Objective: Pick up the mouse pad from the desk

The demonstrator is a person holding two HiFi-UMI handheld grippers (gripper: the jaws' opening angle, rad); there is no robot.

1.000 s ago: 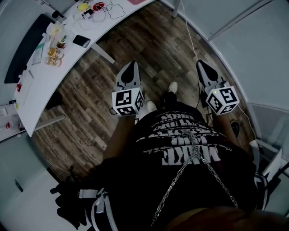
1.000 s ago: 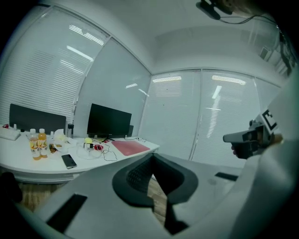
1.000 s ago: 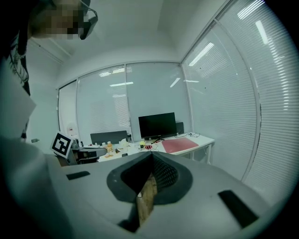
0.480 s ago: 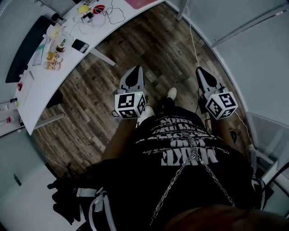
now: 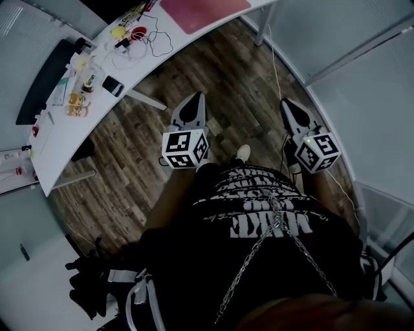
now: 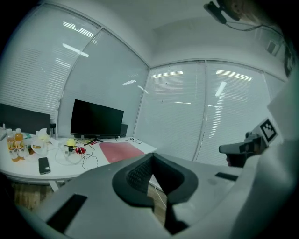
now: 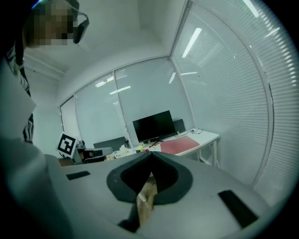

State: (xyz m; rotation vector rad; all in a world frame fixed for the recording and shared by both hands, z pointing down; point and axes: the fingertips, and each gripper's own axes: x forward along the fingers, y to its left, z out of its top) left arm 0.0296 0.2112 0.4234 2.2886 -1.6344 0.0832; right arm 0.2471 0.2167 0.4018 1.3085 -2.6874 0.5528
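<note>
The red mouse pad [image 5: 204,11] lies flat on the white curved desk [image 5: 65,139] at the top of the head view, far ahead of both grippers. It also shows in the left gripper view as a mouse pad [image 6: 122,151] beside the black monitor [image 6: 96,120], and in the right gripper view as a small mouse pad [image 7: 180,145]. My left gripper [image 5: 196,96] and right gripper [image 5: 285,101] hang over the wooden floor, both shut with nothing between the jaws.
On the desk lie a phone [image 5: 113,85], tangled cables [image 5: 145,39], bottles [image 5: 76,100] and a long dark panel [image 5: 42,81]. A desk leg [image 5: 145,100] slants to the floor. Blinded glass walls [image 5: 362,77] close the right side; a white cable [image 5: 278,64] runs along them.
The person has walked toward the desk with both grippers held out. More of the desk shows in the head view, and the red mouse pad has come fully into view at the top.
</note>
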